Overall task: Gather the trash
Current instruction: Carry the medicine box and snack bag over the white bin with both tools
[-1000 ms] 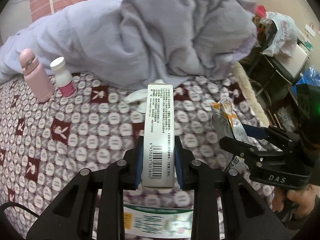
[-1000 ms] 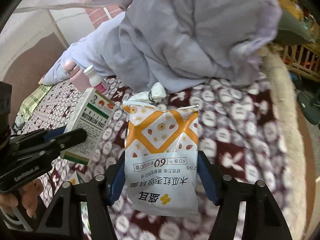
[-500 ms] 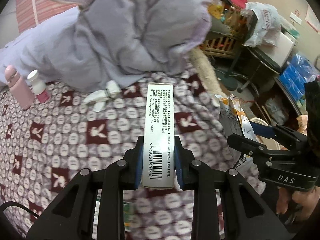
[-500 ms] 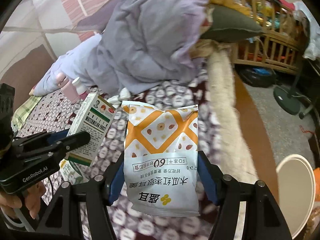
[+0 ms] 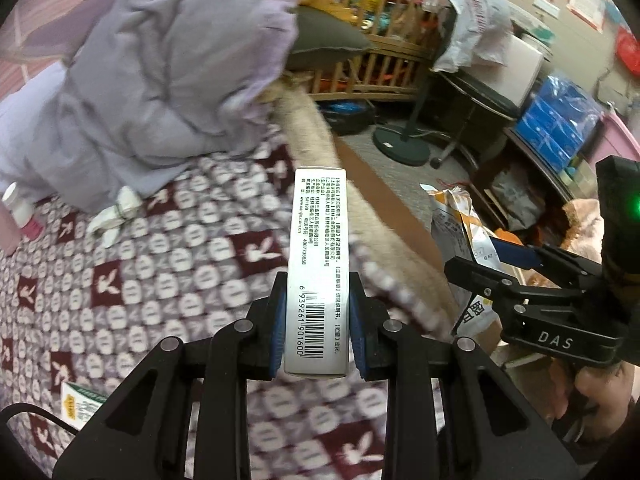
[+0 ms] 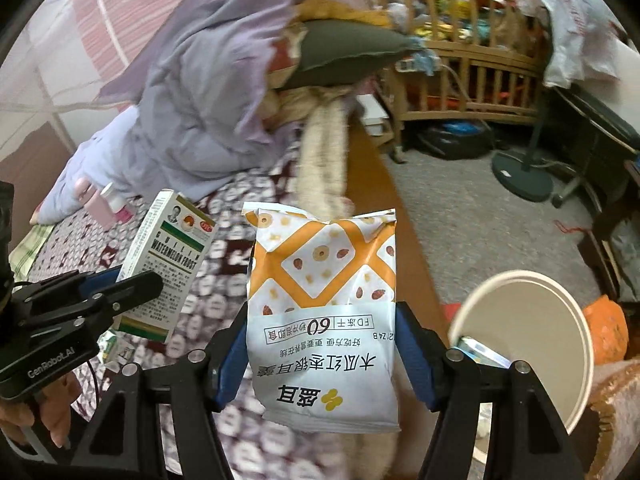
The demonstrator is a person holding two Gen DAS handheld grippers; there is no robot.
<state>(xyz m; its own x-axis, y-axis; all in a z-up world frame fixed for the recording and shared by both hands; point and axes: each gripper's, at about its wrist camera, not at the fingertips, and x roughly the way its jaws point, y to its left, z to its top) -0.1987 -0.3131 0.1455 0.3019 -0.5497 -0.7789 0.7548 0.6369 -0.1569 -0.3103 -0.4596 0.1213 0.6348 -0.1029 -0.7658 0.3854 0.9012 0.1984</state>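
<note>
My left gripper is shut on a narrow white medicine box with a barcode, held upright over the bed's edge. In the right wrist view the same box shows its green "Watermelon Frost" face in the left gripper. My right gripper is shut on a white and orange snack packet, seen edge-on in the left wrist view as the packet. A white round bin stands on the floor at lower right, beside the packet.
A patterned maroon bedspread carries a lavender blanket heap, a crumpled tissue, a pink bottle and another green box. Beyond the bed are a wooden crib, a fan base and grey floor.
Both grippers have swung right with their loads, from over the bedspread to the bed's edge. The floor, the crib and the white bin have come into view.
</note>
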